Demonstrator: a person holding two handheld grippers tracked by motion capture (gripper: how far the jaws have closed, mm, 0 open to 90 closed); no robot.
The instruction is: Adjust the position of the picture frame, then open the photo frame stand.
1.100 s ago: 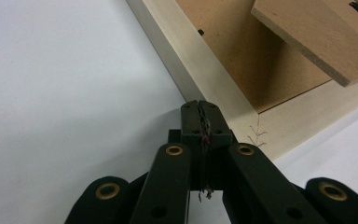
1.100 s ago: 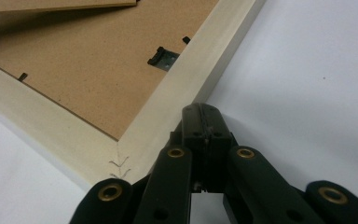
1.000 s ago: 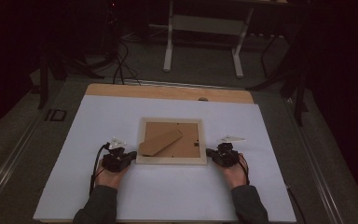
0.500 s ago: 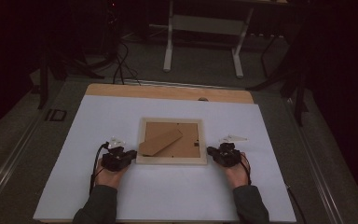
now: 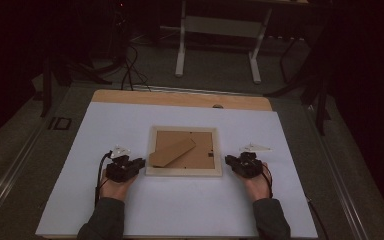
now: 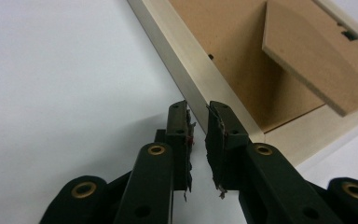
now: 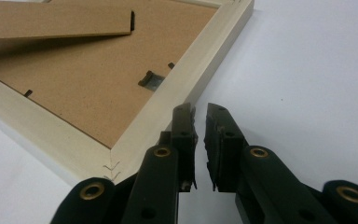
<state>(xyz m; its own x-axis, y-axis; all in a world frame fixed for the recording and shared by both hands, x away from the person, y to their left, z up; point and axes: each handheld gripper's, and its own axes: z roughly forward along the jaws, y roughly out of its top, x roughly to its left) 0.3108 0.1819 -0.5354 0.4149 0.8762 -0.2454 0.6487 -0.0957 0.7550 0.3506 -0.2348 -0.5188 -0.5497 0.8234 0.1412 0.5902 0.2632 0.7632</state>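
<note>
A pale wooden picture frame (image 5: 184, 172) lies face down on the white sheet, its brown back board up and its cardboard stand (image 5: 172, 152) slanting across it. My left gripper (image 5: 141, 162) rests on the sheet at the frame's near left corner. Its jaws are shut with only a slit between them and nothing held, and the tips (image 6: 198, 109) sit just short of the frame's rim (image 6: 186, 60). My right gripper (image 5: 228, 161) is at the near right corner, also shut and empty, and its tips (image 7: 199, 109) lie alongside the rim (image 7: 191, 79). The stand (image 6: 307, 51) (image 7: 51, 21) is raised off the board.
The white sheet (image 5: 180, 205) covers most of a wooden table whose far edge (image 5: 180, 98) shows bare. Beyond it are white desk legs (image 5: 181, 50) and cables (image 5: 130, 70) on a dark floor. A small metal hanger (image 7: 150, 80) sits on the back board.
</note>
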